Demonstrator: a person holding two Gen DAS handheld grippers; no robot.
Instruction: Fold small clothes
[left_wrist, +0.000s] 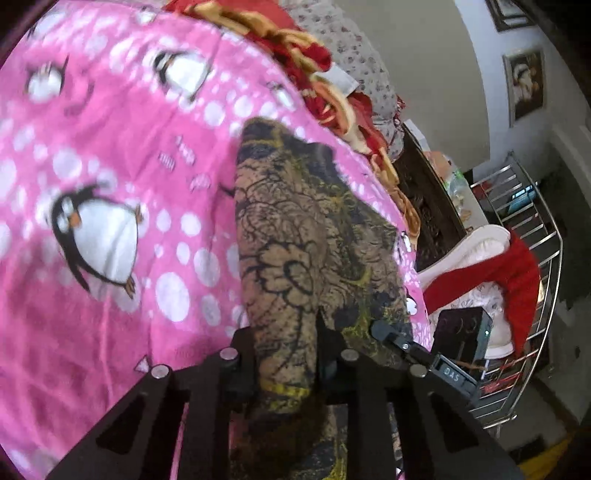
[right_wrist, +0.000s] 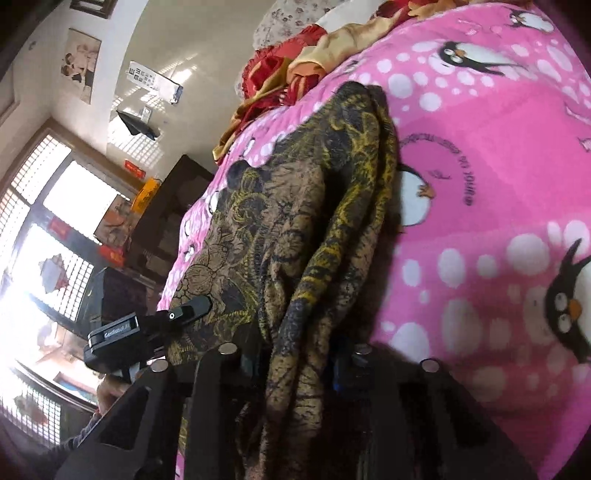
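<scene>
Both grippers: matte black printed frames with triangular cutouts, round silver pins on top. Left gripper and right gripper match. Right one carries a black clip-on box with white lettering. Hand below it, dark grey sleeve.

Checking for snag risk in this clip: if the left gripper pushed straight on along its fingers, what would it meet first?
The brown floral garment itself: the left gripper is already shut on its near end, and the cloth runs ahead along that line over the pink penguin blanket. Beyond its far tip lies more blanket; depth there is unclear.
</scene>
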